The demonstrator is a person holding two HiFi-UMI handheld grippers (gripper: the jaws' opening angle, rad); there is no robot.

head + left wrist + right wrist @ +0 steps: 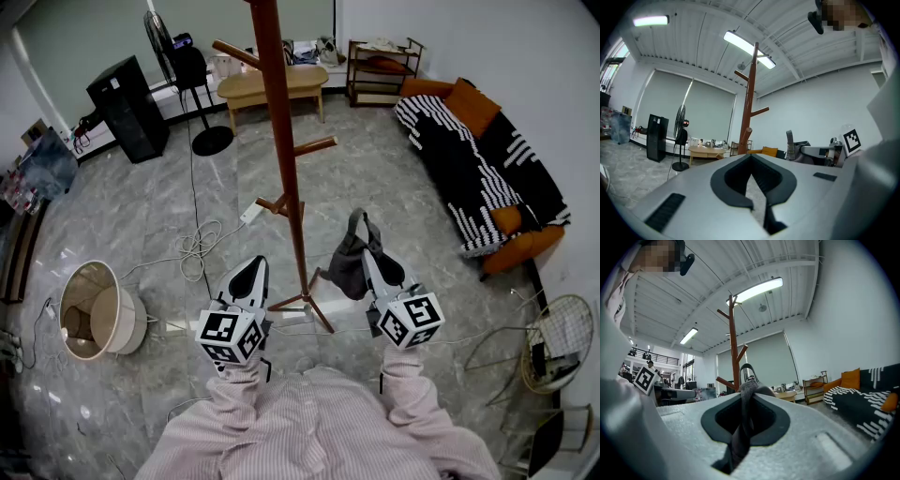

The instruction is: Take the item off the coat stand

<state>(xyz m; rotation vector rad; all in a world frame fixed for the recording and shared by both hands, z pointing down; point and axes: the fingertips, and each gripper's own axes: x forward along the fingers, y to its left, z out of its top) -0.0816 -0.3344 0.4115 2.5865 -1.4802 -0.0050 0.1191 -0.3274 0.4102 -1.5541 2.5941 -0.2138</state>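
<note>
Since the right claw is clenched on the fabric of the grey bag, the bag's weight rides on that pinch and not on any hook. The cloth runs down between the two pads, and the handle loop stands up just past the jaw tips.

- Bag position: the head view shows it hanging at the claw's nose, just right of the coat stand pole and low, near the feet. It looks apart from the pole. No peg passes through the handle, so I judge the item already off the stand.
- Right claw held level, probably so the fabric sits deep in the pinch and cannot slide out.
- Left claw: pads pressed together, nothing between them. It sits left of the pole and plays no part in the carry, likely parked there to stay out of the way.
- Risk: the pinch is on soft cloth, so a jerk could let it creep.
- Remaining, by my reading: carry the bag clear.
</note>
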